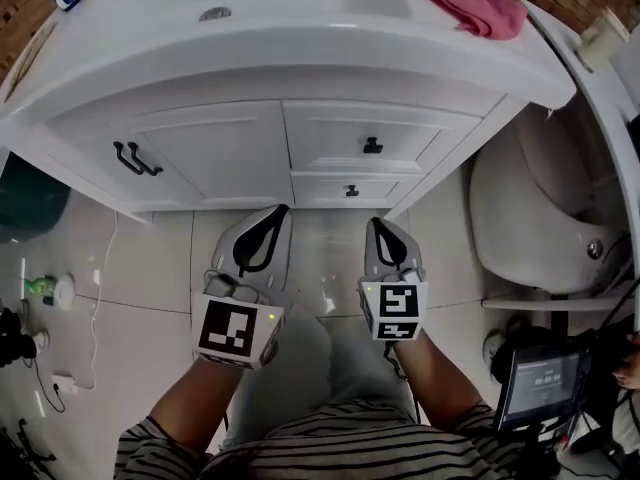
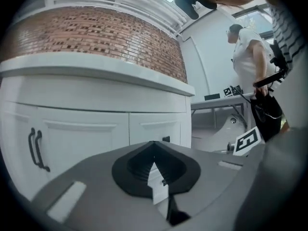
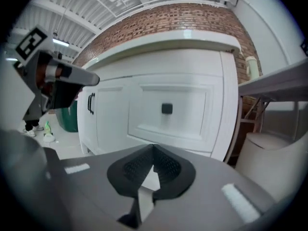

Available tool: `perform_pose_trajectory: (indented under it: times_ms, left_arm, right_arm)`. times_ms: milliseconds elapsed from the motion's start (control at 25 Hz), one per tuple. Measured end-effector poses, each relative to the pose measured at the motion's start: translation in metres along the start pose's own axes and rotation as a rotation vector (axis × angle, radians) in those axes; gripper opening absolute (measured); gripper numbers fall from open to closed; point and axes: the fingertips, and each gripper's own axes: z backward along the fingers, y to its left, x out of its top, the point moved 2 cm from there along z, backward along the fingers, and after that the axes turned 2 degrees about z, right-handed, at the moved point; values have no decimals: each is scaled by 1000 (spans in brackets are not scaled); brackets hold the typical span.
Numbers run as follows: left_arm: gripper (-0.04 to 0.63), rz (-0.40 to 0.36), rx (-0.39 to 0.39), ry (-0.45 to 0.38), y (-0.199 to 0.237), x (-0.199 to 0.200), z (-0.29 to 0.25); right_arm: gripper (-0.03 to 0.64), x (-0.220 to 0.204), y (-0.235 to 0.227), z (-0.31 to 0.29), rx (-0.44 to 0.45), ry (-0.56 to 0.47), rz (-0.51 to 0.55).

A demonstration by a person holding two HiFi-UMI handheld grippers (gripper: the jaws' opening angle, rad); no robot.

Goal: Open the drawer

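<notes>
Here, nearest to me, the person's hands hold the left gripper [image 1: 275, 216] and the right gripper [image 1: 381, 226] side by side, low over the tiled floor [image 1: 150, 268] and aimed at the white cabinet [image 1: 220, 148]. Each pair of fingers is pressed together with nothing between them.

Just beyond, the upper drawer [image 1: 420, 128] sits closed in the right half of the cabinet front. Its small black knob [image 1: 372, 146] lies straight ahead of the right gripper, a little above it, so that hand is the nearer one. The left gripper faces more toward the door handles [image 1: 135, 158]. The drawer front runs left to right, so I judge the pull must come straight back toward the person, once the fingers have spread to take the knob.

A shallower lower drawer [image 1: 320, 188] sits beneath; which one is meant I cannot tell. From the left gripper's side the knob is half hidden behind that gripper's own body.

Farthest, a pink cloth [image 1: 470, 8] lies on the table [image 1: 300, 38].
</notes>
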Motion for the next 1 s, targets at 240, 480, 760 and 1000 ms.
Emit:
perform_pose_trajectory:
  times_ms: [240, 480, 760, 1000]
  left_arm:
    - [15, -7, -22, 67, 5, -60, -8]
    - [15, -24, -43, 66, 16, -64, -14]
    - [15, -33, -56, 56, 24, -66, -19]
    - [15, -19, -24, 66, 39, -67, -19]
  right_arm:
    - [2, -67, 14, -61, 5, 19, 19]
    - [179, -80, 19, -102, -25, 33, 82]
    - [196, -101, 4, -135, -99, 112, 25]
    - [181, -112, 1, -147, -101, 152, 0]
